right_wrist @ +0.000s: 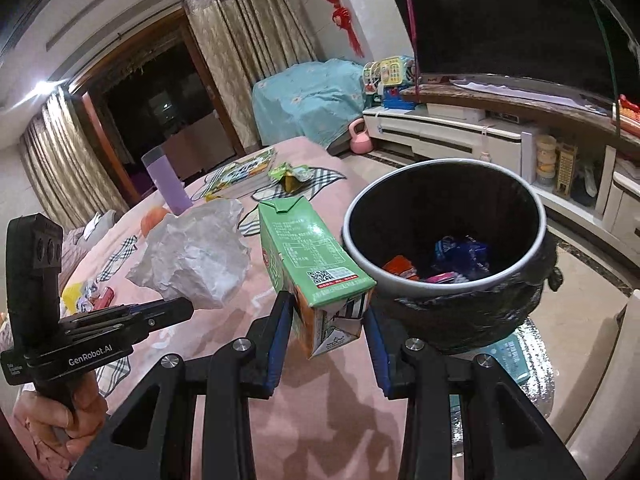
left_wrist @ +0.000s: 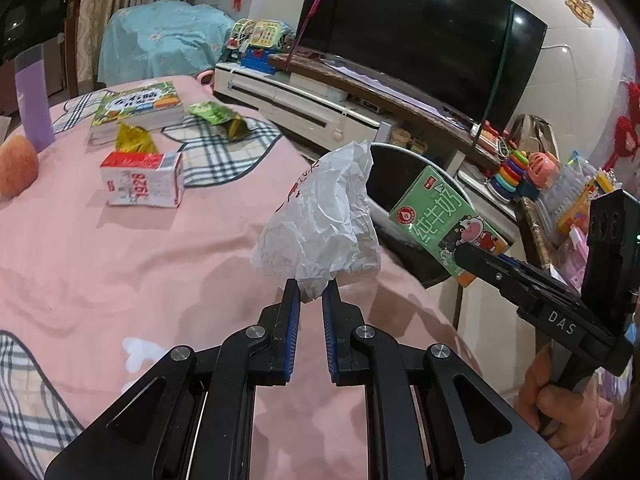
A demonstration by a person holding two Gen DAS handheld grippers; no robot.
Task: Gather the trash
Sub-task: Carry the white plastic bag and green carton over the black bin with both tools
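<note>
1. I have two grippers up. My left gripper (left_wrist: 311, 294) has its jaws nearly closed, pinching one crumpled white paper wrapper (left_wrist: 320, 216) above the pink tablecloth (left_wrist: 120, 248).
2. My right gripper (right_wrist: 326, 320) is about half open, its blue pads clamped on one green milk carton (right_wrist: 312, 256), tilted and just beside the bin's rim.
3. One round black-lined trash bin (right_wrist: 460, 300) holds a few wrappers; I cannot count them exactly.
4. Left on the table: one red-and-white carton (left_wrist: 142, 180), one gold foil wrapper (left_wrist: 134, 140), one green snack wrapper (left_wrist: 216, 118).
5. Also there: one book stack (left_wrist: 136, 110), one purple cup (left_wrist: 34, 100), one peach (left_wrist: 16, 168).
</note>
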